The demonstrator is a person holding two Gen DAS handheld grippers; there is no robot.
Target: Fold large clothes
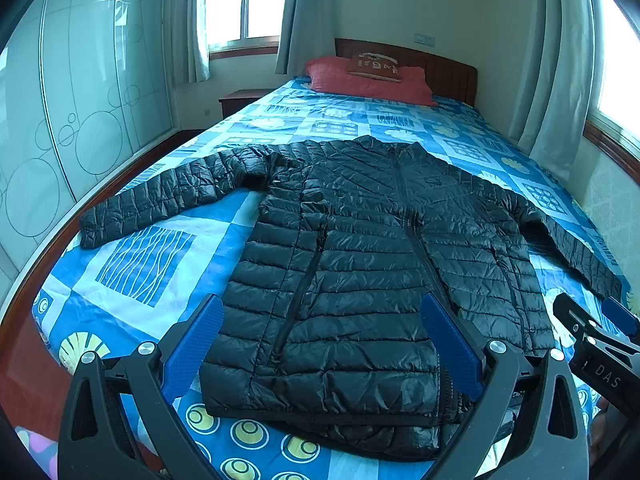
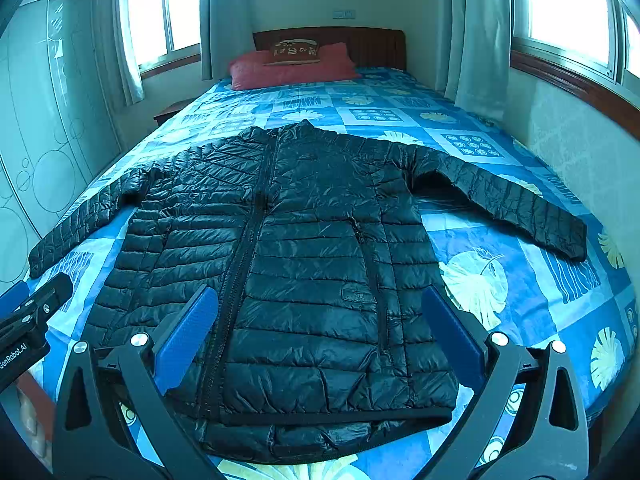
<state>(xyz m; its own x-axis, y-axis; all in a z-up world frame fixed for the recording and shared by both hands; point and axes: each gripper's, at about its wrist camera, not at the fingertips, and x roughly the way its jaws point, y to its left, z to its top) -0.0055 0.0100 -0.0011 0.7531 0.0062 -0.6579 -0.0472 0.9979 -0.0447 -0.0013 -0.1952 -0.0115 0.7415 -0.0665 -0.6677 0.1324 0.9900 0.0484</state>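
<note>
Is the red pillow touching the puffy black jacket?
Apart. The right wrist view shows blue patterned bedspread between the red pillow and the puffy black jacket.

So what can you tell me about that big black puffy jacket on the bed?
The jacket is black, shiny and quilted in puffy rows, like a down coat. It lies flat, front up, on the blue patterned bedspread, collar toward the red pillow, hem nearest the cameras. The front zip looks closed, and both side pockets have zips. Its two sleeves are spread out to the sides. The left gripper and right gripper are open near the hem; neither holds it.
</note>
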